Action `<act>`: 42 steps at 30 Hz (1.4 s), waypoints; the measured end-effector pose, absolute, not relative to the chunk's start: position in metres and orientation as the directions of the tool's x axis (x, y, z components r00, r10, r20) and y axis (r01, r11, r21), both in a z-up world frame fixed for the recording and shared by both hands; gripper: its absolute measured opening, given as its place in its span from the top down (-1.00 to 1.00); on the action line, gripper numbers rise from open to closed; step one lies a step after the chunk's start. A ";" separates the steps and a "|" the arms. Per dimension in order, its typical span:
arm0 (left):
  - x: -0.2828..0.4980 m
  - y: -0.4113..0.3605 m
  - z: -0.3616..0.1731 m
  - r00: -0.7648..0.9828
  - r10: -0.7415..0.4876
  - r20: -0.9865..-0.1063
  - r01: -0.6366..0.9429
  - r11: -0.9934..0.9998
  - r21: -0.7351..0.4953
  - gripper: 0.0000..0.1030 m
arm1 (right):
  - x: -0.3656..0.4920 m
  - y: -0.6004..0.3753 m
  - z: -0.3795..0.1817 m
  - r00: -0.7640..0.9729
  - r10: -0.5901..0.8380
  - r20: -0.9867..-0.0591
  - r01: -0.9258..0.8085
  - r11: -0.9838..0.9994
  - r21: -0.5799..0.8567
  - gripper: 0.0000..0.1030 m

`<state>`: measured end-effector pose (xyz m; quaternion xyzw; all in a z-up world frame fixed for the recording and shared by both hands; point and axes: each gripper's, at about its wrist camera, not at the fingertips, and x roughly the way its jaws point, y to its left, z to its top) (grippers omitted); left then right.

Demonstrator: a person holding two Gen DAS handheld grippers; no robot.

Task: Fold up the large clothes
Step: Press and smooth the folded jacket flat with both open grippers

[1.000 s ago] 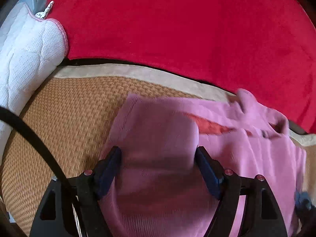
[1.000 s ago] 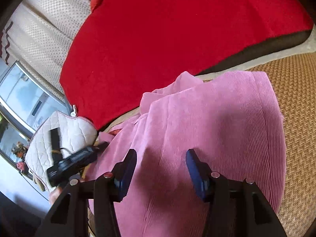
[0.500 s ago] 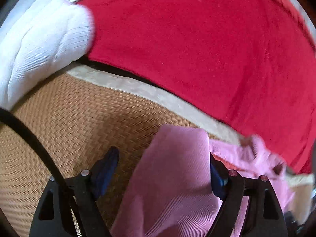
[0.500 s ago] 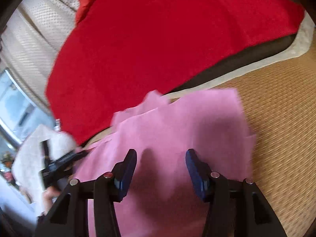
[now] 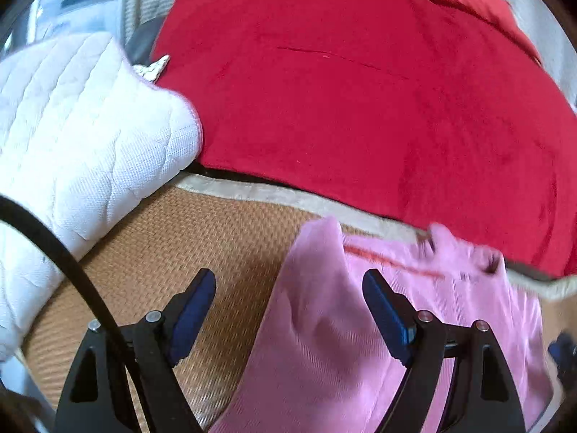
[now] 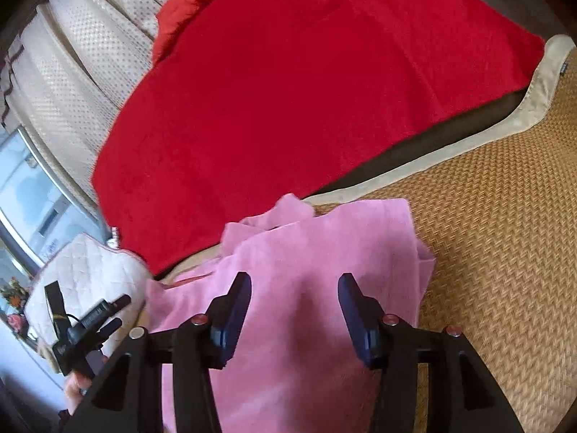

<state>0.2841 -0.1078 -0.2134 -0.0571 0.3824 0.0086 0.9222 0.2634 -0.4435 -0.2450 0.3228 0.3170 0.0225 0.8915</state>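
Note:
A pink ribbed garment (image 5: 324, 342) lies on a woven tan mat (image 5: 187, 252), with a thin red-orange stripe near its collar. My left gripper (image 5: 288, 288) is open above the garment's left edge, its jaws wide apart with nothing between the pads. In the right wrist view the same pink garment (image 6: 306, 252) lies folded over itself on the mat (image 6: 505, 234). My right gripper (image 6: 294, 303) is open above its middle and holds nothing. The left gripper (image 6: 86, 328) shows at the lower left there.
A red blanket (image 5: 360, 90) covers the bed behind the mat and also shows in the right wrist view (image 6: 288, 90). A white quilted pillow (image 5: 72, 126) lies at the left. A beige padded headboard (image 6: 72, 54) and a window stand at the far left.
Both grippers have pulled back and up from the garment. The left one has shifted left, so the pink edge now sits between its jaws and bare mat shows under its left finger.

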 end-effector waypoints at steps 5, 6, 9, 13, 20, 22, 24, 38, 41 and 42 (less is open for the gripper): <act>0.267 -0.108 -0.234 0.644 -0.026 -0.764 -0.055 0.995 -0.080 -0.63 | 0.260 -0.425 -0.243 0.766 0.269 -0.584 0.149 0.809 0.568 -0.06; 0.267 -0.109 -0.241 0.624 -0.011 -0.781 -0.056 0.997 -0.059 -0.63 | 0.260 -0.420 -0.246 0.752 0.279 -0.598 0.149 0.811 0.566 -0.06; 0.271 -0.117 -0.267 0.552 0.029 -0.833 -0.036 0.999 0.011 -0.63 | 0.266 -0.408 -0.260 0.695 0.278 -0.663 0.165 0.835 0.524 -0.10; 0.277 -0.118 -0.285 0.505 0.026 -0.863 -0.007 1.000 0.027 -0.64 | 0.273 -0.402 -0.274 0.637 0.261 -0.725 0.199 0.853 0.483 -0.11; 0.254 -0.134 -0.238 0.652 0.017 -0.758 0.043 0.997 0.060 -0.64 | 0.260 -0.399 -0.251 0.709 0.254 -0.658 0.170 0.844 0.509 -0.13; 0.246 -0.142 -0.229 0.679 -0.025 -0.733 0.083 0.996 0.042 -0.64 | 0.258 -0.393 -0.244 0.722 0.271 -0.637 0.134 0.848 0.513 -0.13; 0.244 -0.151 -0.231 0.665 -0.081 -0.742 0.134 0.991 0.012 -0.64 | 0.260 -0.386 -0.244 0.716 0.294 -0.633 0.109 0.848 0.518 -0.13; 0.246 -0.167 -0.256 0.590 -0.104 -0.801 0.199 0.980 0.020 -0.64 | 0.258 -0.392 -0.244 0.694 0.293 -0.657 0.133 0.845 0.518 -0.14; 0.238 -0.162 -0.242 0.639 -0.111 -0.761 0.191 0.981 0.018 -0.64 | 0.251 -0.392 -0.233 0.727 0.321 -0.607 0.086 0.834 0.545 -0.14; 0.238 -0.163 -0.239 0.640 -0.115 -0.760 0.191 0.981 0.012 -0.64 | 0.250 -0.389 -0.230 0.728 0.337 -0.597 0.066 0.832 0.550 -0.14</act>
